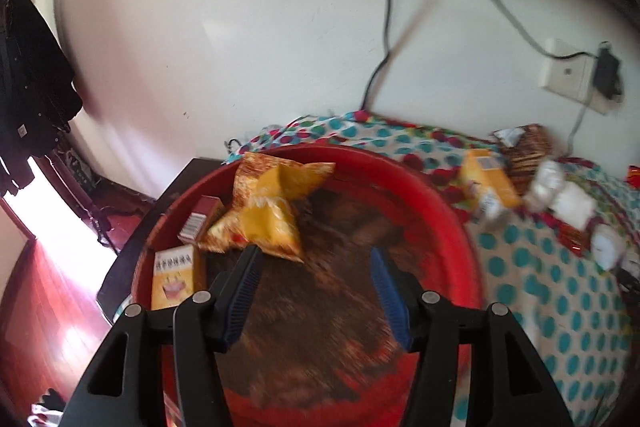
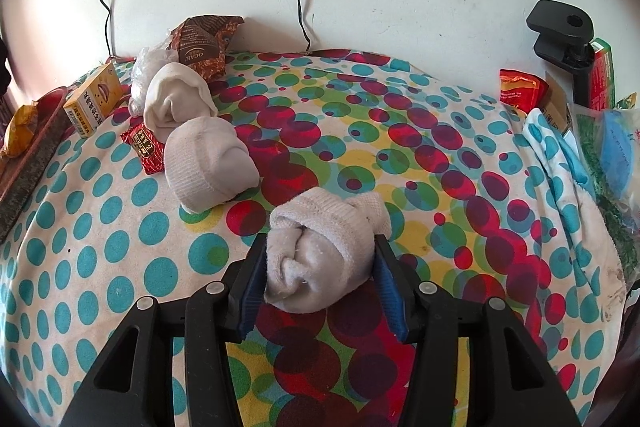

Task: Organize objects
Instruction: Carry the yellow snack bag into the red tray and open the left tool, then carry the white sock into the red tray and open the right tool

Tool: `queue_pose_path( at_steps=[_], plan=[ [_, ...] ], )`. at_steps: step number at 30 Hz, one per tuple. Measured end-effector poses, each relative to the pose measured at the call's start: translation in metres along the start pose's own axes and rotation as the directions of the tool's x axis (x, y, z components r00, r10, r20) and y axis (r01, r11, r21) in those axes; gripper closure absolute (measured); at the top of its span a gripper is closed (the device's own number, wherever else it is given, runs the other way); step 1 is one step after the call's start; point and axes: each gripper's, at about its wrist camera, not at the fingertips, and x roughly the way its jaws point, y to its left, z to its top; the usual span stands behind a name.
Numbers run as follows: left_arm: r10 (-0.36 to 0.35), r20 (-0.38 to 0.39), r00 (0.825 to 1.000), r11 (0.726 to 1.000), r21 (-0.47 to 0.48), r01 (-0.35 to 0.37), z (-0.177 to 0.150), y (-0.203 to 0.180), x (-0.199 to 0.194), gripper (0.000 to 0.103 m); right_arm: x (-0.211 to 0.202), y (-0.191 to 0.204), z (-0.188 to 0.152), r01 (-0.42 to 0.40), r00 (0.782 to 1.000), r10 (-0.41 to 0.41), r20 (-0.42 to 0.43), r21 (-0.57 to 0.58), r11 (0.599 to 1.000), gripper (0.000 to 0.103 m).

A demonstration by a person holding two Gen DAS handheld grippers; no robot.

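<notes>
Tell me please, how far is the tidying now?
Done: a yellow snack bag and two small boxes lie in the red tray; the left hand-held gripper is open over it, empty. In hand: the right hand-held gripper is shut on a rolled sock. Left on the dotted cloth: two more rolled socks, a yellow box, a brown packet and a red packet.

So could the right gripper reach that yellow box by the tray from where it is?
Probably not yet: the right gripper is shut on a rolled white sock, and two more rolled socks lie before the yellow box.
</notes>
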Motion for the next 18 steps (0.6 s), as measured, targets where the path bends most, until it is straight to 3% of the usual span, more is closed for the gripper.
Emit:
queue_pose_path(
  at_steps=[6,13,18],
  plan=[
    [-0.115,0.084,0.990,0.990,-0.078,0.121,-0.044,-0.017,-0.046,0.045,0.000,-0.001,-0.001,0.013,1.000,-0.013,-0.005,0.006,1.000,0.052],
    [-0.159,0.080,0.984,0.983,-0.081,0.166,-0.073,-0.008,-0.050,0.045,-0.001,0.012,-0.002,0.101,0.995,-0.101,0.010,-0.057,0.993,0.049],
    [-0.184,0.095,0.978,0.975,-0.106,0.194,-0.077,0.004,-0.046,0.045,-0.001,0.013,-0.001,0.106,0.994,-0.106,0.010,-0.060,0.993,0.049]
  ],
)
